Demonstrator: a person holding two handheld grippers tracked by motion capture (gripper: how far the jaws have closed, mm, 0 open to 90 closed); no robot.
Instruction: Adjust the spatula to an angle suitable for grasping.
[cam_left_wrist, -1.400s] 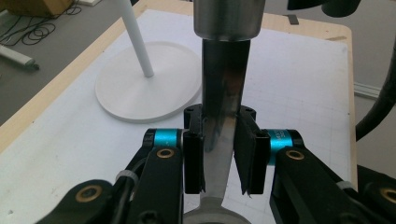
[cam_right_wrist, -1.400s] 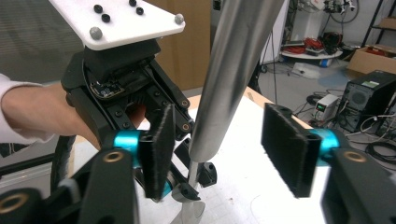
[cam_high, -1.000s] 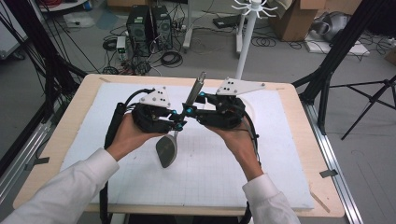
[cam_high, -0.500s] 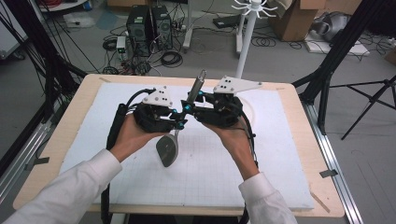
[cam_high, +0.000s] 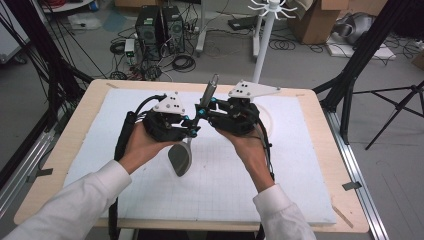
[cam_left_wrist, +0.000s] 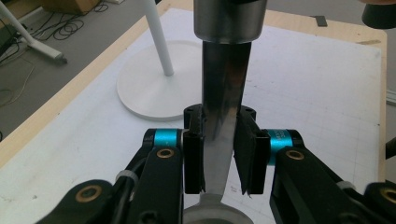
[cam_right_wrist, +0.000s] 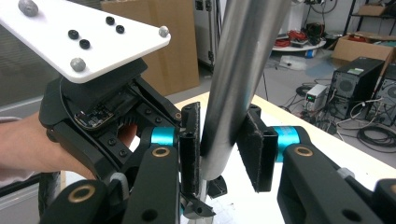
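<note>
Clearly the metal spoon (cam_high: 187, 145) is stiff, smooth and likely slippery, with most of its weight down in the bowl; the flat neck and the round handle are the sensible places to grip. It hangs tilted above the middle of the desk (cam_high: 310, 165), bowl toward six o'clock and handle toward twelve. The left tongs (cam_left_wrist: 219, 158) are clenched on the flat neck just above the bowl. The right tongs (cam_right_wrist: 219, 149) have just been closing on the round handle, which sits between their pads; they are now clenched on it.
</note>
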